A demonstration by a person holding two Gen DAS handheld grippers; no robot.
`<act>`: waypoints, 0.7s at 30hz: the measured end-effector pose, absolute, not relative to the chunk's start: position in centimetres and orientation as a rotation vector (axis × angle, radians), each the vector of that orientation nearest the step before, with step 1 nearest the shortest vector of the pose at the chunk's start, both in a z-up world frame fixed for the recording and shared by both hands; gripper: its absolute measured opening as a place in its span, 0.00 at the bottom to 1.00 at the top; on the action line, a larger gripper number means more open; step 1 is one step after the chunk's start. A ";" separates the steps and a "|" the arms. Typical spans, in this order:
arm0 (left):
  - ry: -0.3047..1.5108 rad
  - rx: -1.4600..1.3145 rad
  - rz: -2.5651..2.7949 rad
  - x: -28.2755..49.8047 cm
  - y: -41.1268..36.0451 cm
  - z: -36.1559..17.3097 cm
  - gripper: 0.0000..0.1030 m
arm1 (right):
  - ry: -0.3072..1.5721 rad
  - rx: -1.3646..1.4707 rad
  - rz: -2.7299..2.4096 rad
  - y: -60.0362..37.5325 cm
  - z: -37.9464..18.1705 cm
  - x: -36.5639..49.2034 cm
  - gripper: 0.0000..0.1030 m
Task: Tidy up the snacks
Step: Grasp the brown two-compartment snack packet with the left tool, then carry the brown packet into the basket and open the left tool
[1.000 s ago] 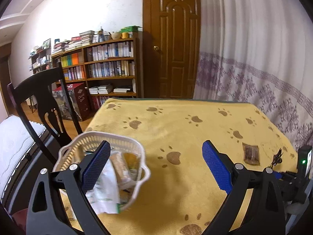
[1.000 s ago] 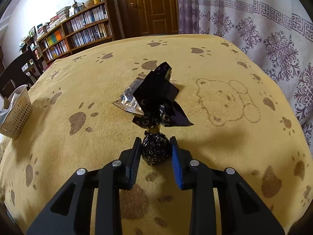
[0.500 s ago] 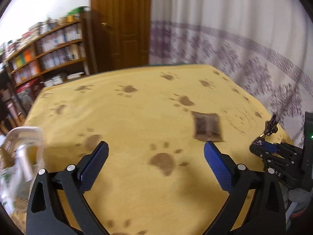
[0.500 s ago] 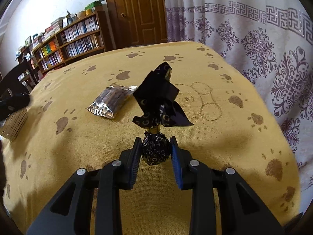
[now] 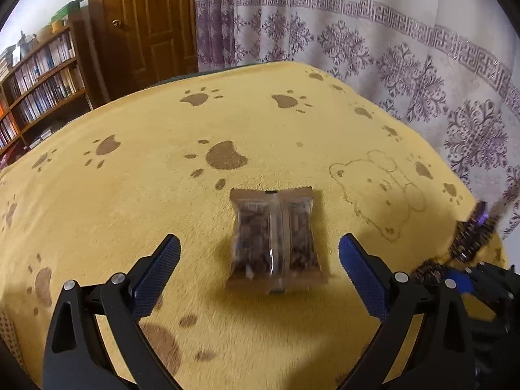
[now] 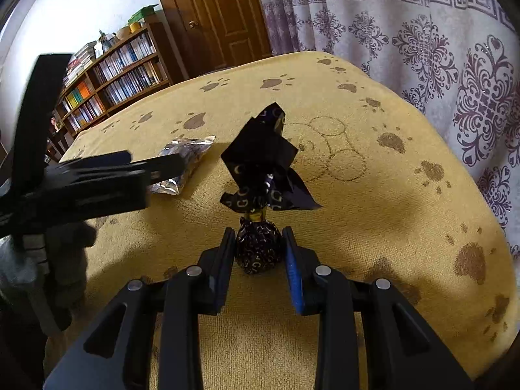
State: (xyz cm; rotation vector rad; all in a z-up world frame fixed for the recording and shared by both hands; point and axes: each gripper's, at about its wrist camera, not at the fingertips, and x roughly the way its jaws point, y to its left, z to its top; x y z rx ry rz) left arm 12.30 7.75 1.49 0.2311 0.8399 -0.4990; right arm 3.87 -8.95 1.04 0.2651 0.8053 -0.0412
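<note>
A clear snack packet (image 5: 274, 239) with brown contents lies flat on the yellow paw-print cloth (image 5: 162, 178). My left gripper (image 5: 258, 260) hangs open just above it, one blue pad on each side of the packet. In the right wrist view the same packet (image 6: 183, 162) shows silvery, with the left gripper's black arm (image 6: 97, 182) partly across it. My right gripper (image 6: 260, 253) is shut on a round candy in a dark printed wrapper (image 6: 258, 250), whose twisted wrapper tail (image 6: 263, 162) stands up. That candy also shows at the right edge of the left wrist view (image 5: 471, 243).
A curtain with purple patterns (image 5: 390, 48) hangs behind the table's far and right edges. A brown door (image 5: 143, 22) and a bookshelf (image 5: 35, 78) stand at the back left. A sliver of the white basket (image 5: 6, 328) sits at the lower left edge.
My left gripper has swung right, away from the white basket, and come down over the snack packet. My right gripper has kept its hold on the candy and shifted slightly.
</note>
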 end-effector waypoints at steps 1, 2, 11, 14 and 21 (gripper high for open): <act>0.844 0.230 -0.500 12.6 7.5 1.3 0.96 | 0.806 0.268 -0.041 -9.0 1.0 3.9 0.29; 0.846 0.230 -0.498 12.7 7.4 1.2 0.96 | 0.808 0.270 -0.040 -9.0 1.0 3.9 0.29; 0.852 0.214 -0.530 12.7 7.5 0.5 0.55 | 0.811 0.261 -0.039 -8.8 1.0 3.7 0.30; 0.834 0.198 -0.538 12.2 8.1 0.9 0.54 | 0.812 0.260 -0.038 -8.8 1.0 3.7 0.30; 0.798 0.196 -0.524 11.0 8.8 2.4 0.54 | 0.812 0.261 -0.038 -8.8 1.0 3.7 0.30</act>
